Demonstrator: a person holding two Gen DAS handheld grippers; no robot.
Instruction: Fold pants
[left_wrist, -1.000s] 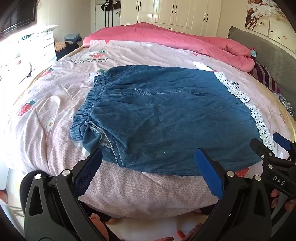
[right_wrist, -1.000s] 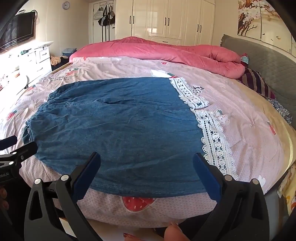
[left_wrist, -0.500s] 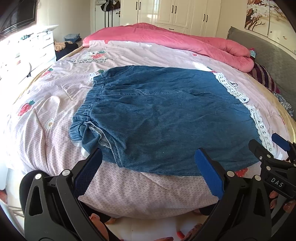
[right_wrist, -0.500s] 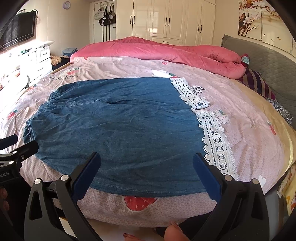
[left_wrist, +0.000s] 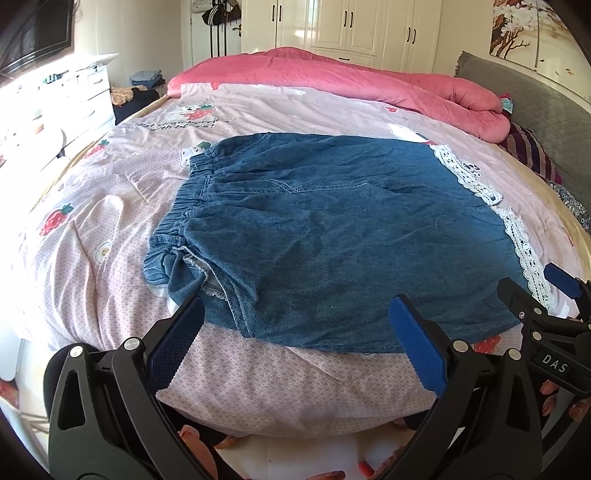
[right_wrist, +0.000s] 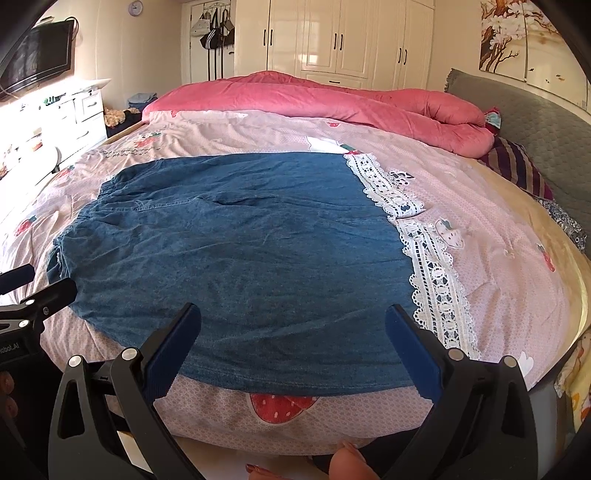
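Observation:
Blue denim pants (left_wrist: 332, 236) lie spread flat on the bed, elastic waistband (left_wrist: 177, 218) to the left and white lace hem (left_wrist: 517, 236) to the right. In the right wrist view the same pants (right_wrist: 236, 258) fill the middle, with the lace trim (right_wrist: 428, 266) on the right. My left gripper (left_wrist: 295, 332) is open, hovering just off the pants' near edge by the waist end. My right gripper (right_wrist: 291, 336) is open too, over the near edge toward the hem. Neither holds anything.
The bed has a pink strawberry-print sheet (left_wrist: 92, 206) and a rolled pink duvet (left_wrist: 351, 77) at the far side. A grey headboard (right_wrist: 535, 118) and striped pillow (right_wrist: 517, 166) sit right. A white dresser (left_wrist: 66, 96) stands left. Bare toes (right_wrist: 347, 461) show below the bed edge.
Both grippers have crept slightly forward toward the pants' near edge. The pants have not moved and both jaws stay open.

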